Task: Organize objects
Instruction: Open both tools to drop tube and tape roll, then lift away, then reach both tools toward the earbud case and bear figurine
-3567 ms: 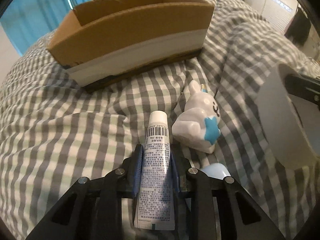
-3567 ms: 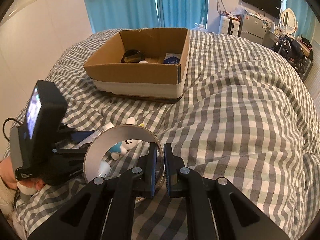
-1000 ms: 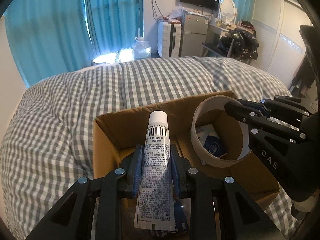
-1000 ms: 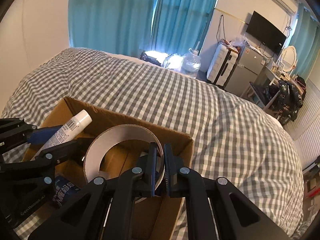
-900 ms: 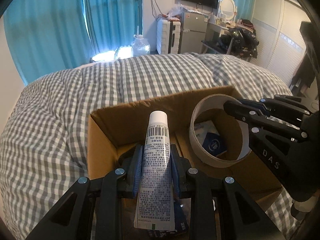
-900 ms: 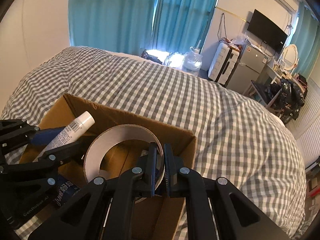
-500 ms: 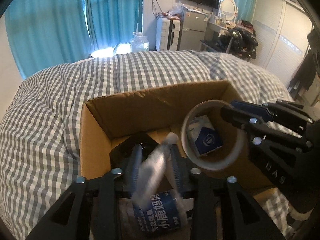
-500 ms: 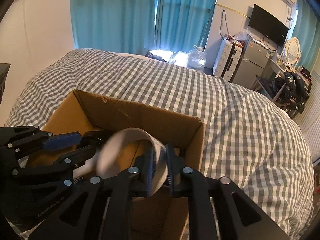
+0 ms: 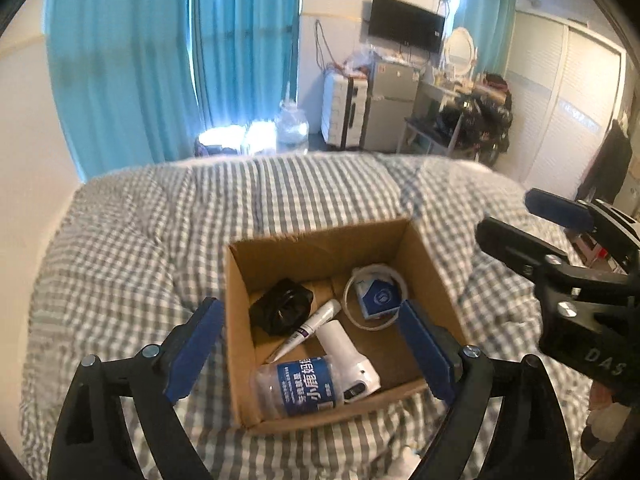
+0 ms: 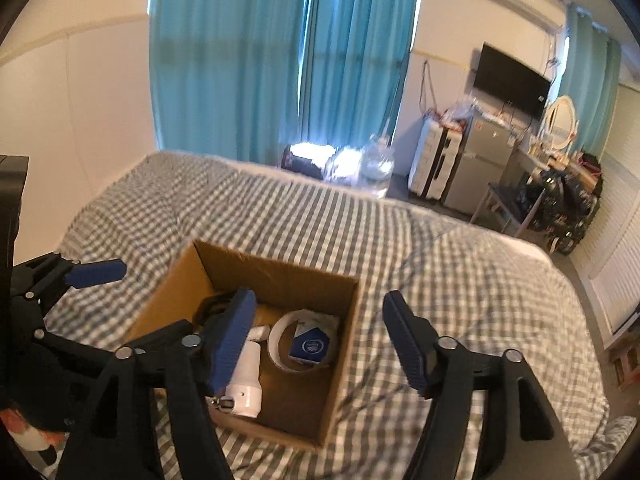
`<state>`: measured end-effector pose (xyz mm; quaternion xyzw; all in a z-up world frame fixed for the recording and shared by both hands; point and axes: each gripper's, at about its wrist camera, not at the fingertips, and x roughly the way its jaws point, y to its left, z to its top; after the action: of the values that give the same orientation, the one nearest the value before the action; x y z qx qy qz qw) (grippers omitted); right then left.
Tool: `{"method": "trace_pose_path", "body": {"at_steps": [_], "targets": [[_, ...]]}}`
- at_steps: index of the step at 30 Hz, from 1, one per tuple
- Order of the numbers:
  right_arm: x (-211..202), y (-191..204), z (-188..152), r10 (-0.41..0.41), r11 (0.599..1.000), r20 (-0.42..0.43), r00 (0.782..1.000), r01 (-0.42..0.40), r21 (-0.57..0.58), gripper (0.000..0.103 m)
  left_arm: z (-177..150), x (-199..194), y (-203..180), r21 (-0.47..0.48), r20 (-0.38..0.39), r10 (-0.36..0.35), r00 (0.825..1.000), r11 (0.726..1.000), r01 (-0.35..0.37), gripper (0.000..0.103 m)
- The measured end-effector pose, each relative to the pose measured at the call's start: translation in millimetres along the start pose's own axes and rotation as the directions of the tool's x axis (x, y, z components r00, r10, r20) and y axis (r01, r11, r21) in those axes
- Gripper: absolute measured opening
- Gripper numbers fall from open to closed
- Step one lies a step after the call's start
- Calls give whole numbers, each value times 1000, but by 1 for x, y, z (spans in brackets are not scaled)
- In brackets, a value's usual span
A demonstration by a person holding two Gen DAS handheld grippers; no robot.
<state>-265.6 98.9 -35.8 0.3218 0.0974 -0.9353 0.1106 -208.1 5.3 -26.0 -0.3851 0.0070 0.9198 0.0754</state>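
Observation:
An open cardboard box (image 9: 434, 280) sits on a checked bedspread (image 9: 132, 248). Inside lie a white tube (image 9: 310, 328), a tape ring (image 9: 352, 312) around a blue-and-white packet (image 9: 378, 298), a black object (image 9: 282, 310), a white device (image 9: 348, 360) and a blue-labelled bottle (image 9: 298, 386). My left gripper (image 9: 312, 354) is open and empty above the box. My right gripper (image 10: 322, 340) is open and empty above the box (image 10: 344, 344); the tape ring (image 10: 280, 346) and packet (image 10: 312, 344) show below it.
The right gripper's body (image 9: 560, 272) is to the right of the box in the left wrist view. The left gripper (image 10: 60, 280) is at the left in the right wrist view. Blue curtains (image 9: 180, 60), a fridge (image 9: 390, 108) and a TV (image 9: 406, 26) stand beyond the bed.
Both grippers opened: the tube and the tape ring dropped into the box. Both grippers have since risen and pulled back from the box.

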Motion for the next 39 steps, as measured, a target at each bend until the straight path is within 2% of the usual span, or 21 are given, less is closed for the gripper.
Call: {"method": "trace_pose_path", "body": {"at_steps": [2,8,12,16,23,25,30,35,39], "targets": [[-25,-1,4,0,1000,23,1000,0,2,71,2,-21,-1,3,20,-1,1000,1000,1,97],[-102,0,6,10,1000,92,996,-9,-11,81,1,-79,-6,-1,89,47,995,999,-47,102],[-136,-1,-1,51,998,111,992,-49,-27,82,-13,-105,-7,-23,102,116,988,993,-114,103],[-155,-2,-20,83,996,111,990,-78,-48,82,-35,-115,-10,-37,86,168,982,986,-165,103],[-144,-9,-84,90,993,30,995,-88,-76,82,-92,-104,-18,-49,58,184,981,982,-181,103],[-137,-9,-107,59,995,2,998,-59,-80,82,-113,-90,-20,-54,19,151,988,987,-150,103],[-113,-8,-159,50,998,-82,995,-54,-39,82,-156,-61,-25,-76,-49,115,992,990,-119,103],[-90,-7,-191,67,998,-141,988,-64,22,82,-191,-37,-40,-19,-123,85,989,996,-88,103],[-81,-3,-205,83,996,-171,982,-75,53,82,-207,-21,-50,15,-178,50,983,999,-48,97]]}}
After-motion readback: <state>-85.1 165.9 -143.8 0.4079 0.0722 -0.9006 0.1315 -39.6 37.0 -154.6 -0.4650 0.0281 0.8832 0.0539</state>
